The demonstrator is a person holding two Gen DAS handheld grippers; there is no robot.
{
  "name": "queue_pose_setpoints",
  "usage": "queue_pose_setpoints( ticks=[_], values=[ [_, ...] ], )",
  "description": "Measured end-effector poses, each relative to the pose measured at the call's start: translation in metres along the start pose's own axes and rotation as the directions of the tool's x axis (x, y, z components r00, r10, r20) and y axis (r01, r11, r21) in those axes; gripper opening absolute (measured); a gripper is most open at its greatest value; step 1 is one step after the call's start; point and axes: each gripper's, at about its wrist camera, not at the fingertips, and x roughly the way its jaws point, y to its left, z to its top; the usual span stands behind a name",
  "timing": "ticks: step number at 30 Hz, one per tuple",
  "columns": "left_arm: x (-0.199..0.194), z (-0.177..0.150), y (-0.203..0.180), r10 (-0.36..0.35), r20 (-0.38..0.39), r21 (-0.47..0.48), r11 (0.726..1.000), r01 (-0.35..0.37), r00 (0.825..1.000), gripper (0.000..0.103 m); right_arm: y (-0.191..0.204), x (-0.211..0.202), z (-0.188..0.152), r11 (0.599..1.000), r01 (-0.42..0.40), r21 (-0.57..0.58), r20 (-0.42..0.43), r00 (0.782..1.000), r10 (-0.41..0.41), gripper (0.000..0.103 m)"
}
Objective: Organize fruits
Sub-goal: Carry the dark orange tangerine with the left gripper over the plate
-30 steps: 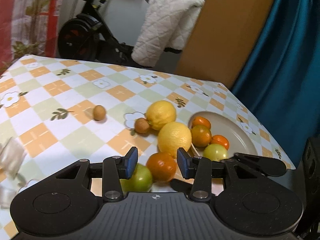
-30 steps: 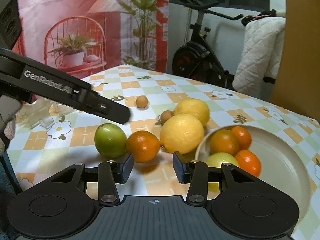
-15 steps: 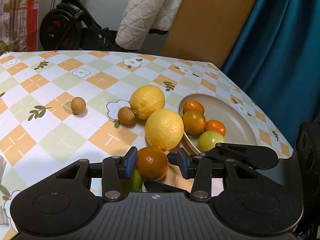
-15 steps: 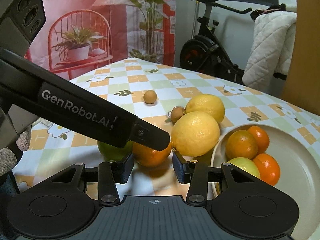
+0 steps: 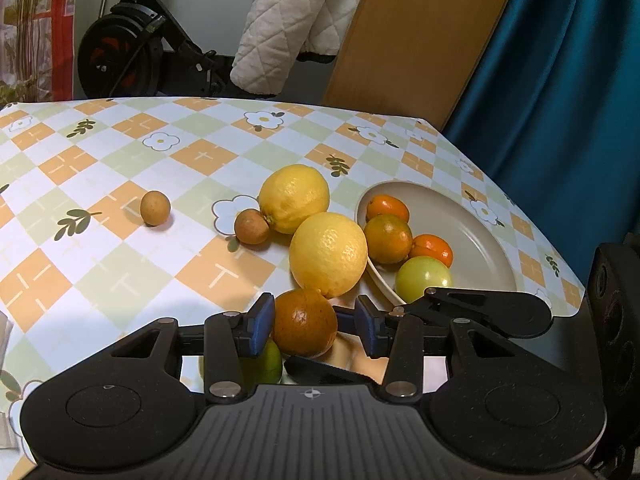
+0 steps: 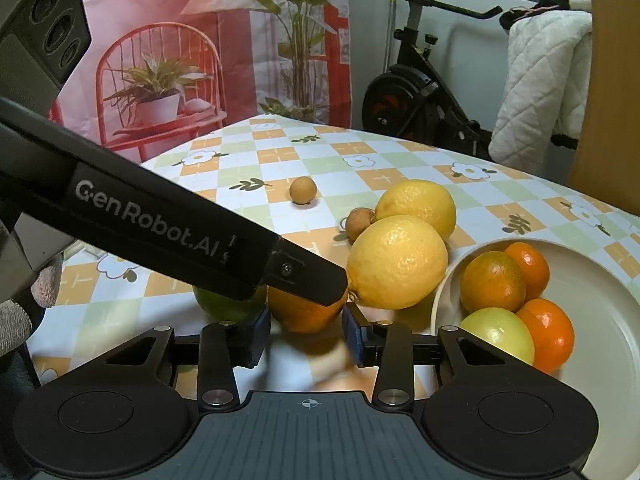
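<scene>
Pick step. My left gripper (image 5: 314,326) low centre, fingers apart around orange (image 5: 305,323), not clamped. My right gripper (image 6: 306,336) also apart, just behind it. Next: squeeze, lift over lemon (image 5: 328,255), drop onto plate (image 5: 480,248) at right, already holding four fruits.

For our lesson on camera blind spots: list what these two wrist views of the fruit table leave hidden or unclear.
- Green fruit: left wrist view, mostly behind the left gripper; right wrist view, under the crossing black arm.
- Orange: whether the pads touch it is unclear.
- Plate: cut off by the right wrist frame edge.
- Blurred patch under the right gripper: unidentifiable.
</scene>
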Motion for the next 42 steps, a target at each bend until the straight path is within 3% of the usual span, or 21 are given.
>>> queue_pose_setpoints(
  ticks=[6, 11, 27, 42],
  values=[
    [0.001, 0.0, 0.004, 0.045, 0.001, -0.002, 0.999, -0.045, 0.999, 0.048, -0.001, -0.001, 0.0, 1.0, 0.001, 0.0, 0.002, 1.0, -0.001, 0.033],
    [0.005, 0.003, 0.01, 0.028, -0.018, -0.022, 0.999, -0.028, 0.999, 0.048, 0.0, -0.001, 0.0, 1.0, 0.0, -0.004, 0.001, 1.0, 0.0, 0.034],
    [0.009, -0.002, 0.0, 0.043, -0.018, 0.064, 0.997, -0.042, 0.999, 0.045, 0.001, 0.007, 0.002, 1.0, 0.003, 0.003, -0.022, 1.0, -0.003, 0.033],
    [-0.002, 0.0, -0.014, 0.071, -0.007, 0.109, 0.992, -0.07, 0.997, 0.045, -0.001, -0.012, -0.001, 1.0, -0.004, 0.028, 0.03, 1.0, 0.004, 0.033]
  ],
)
